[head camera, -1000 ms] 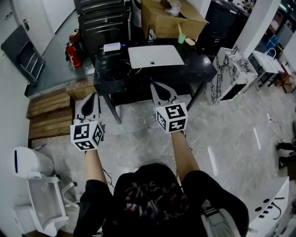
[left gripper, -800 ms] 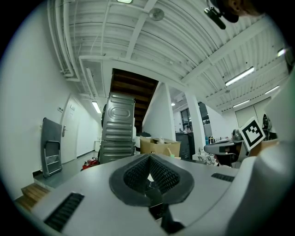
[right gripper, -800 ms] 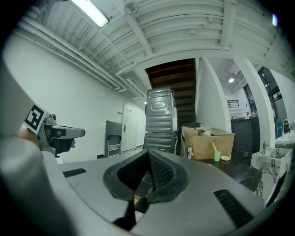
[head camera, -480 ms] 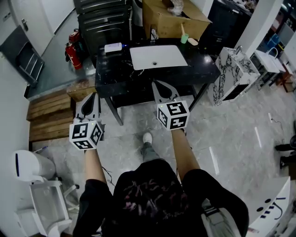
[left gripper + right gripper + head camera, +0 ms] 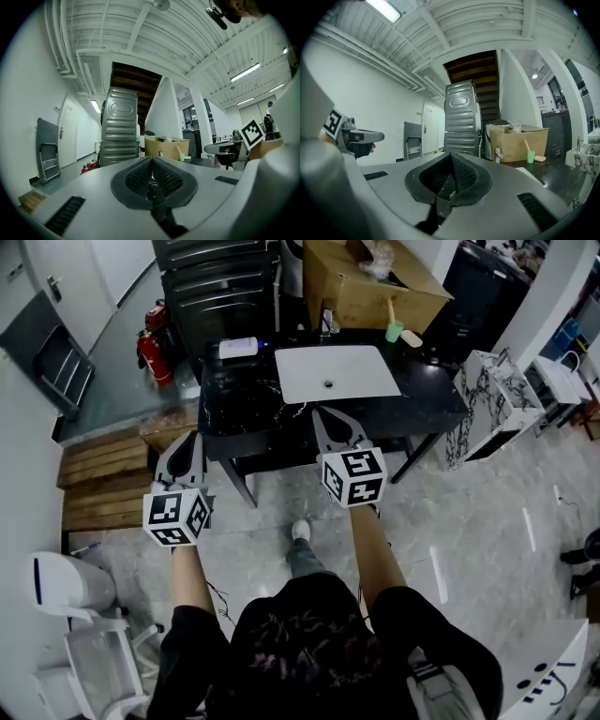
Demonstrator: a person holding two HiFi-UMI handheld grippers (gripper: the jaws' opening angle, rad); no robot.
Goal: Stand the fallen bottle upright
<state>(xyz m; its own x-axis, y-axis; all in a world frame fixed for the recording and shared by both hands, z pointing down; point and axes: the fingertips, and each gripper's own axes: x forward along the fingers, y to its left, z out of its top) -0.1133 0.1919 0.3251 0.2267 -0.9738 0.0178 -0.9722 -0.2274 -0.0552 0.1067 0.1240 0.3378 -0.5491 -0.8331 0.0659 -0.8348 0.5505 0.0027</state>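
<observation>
- Left gripper, jaws pressed together on nothing, by the black table's near left corner
- Right gripper, likewise closed and empty, tip over the table's near edge; open floor right of the table

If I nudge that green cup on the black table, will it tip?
Probably: the green cup looks small and light, and the stick leaning out of it raises its weight. On the glossy table it may slide first.
</observation>
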